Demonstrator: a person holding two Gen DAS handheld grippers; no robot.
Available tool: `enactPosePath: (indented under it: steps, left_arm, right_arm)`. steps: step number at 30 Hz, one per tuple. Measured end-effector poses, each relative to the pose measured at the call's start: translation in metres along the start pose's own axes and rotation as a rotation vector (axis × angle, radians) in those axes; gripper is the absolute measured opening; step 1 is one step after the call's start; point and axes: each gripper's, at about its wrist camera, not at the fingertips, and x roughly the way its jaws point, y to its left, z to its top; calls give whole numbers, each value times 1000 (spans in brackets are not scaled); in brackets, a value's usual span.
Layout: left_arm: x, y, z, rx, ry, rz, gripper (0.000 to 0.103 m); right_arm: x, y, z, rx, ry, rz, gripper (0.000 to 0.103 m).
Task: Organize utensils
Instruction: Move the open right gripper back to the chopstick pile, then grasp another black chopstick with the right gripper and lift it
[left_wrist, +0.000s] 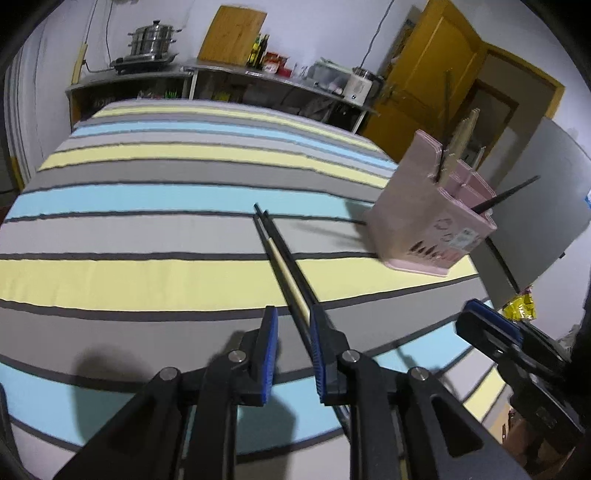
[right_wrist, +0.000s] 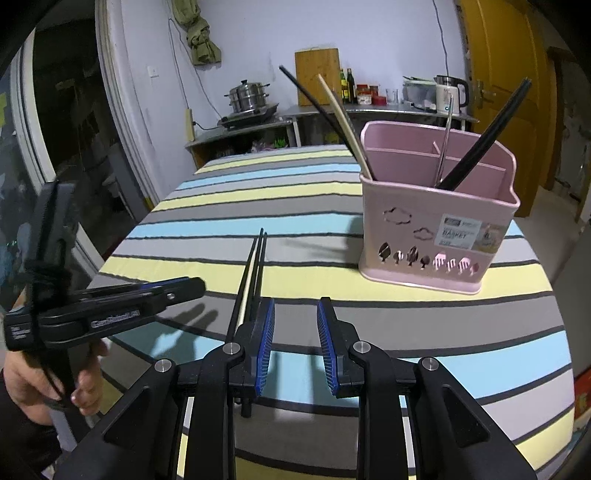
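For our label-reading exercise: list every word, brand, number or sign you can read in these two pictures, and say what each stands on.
"BASKET": on the white sticker on the pink plastic utensil basket.
Other lines on that sticker: too small to read.
Raised lettering on the black left gripper: too blurred to read.
Blue mark on the grey panel: cut off, unreadable.

Black hand-held gripper (right_wrist: 295, 347): blue ribbed pads (right_wrist: 266, 347), silver pivot screws, white lettering on side.

Matt pink plastic basket (right_wrist: 436, 236) on a striped woven cloth (right_wrist: 295, 206).
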Motion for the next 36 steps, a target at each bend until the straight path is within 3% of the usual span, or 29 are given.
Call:
enactPosePath:
  steps: [8,14,19,26,36]
  left_arm:
    - [37,2,3,-27,60,36,19]
    - [41,-7,4,0,39,74,23]
    - [44,-19,6,55,33,150,24]
    - [39,-6,5,63,43,135,14]
    - [20,28,4,89,85,142,13]
  right_arm:
    - [14,-7,-3,15,26,6,25]
    - [20,-11,-4,26,33,11,25]
    - [20,-10,-5,32,33,16,25]
    - [17,-9,-6,30,34,20,25]
    - [61,12,6,-29,81,63,25]
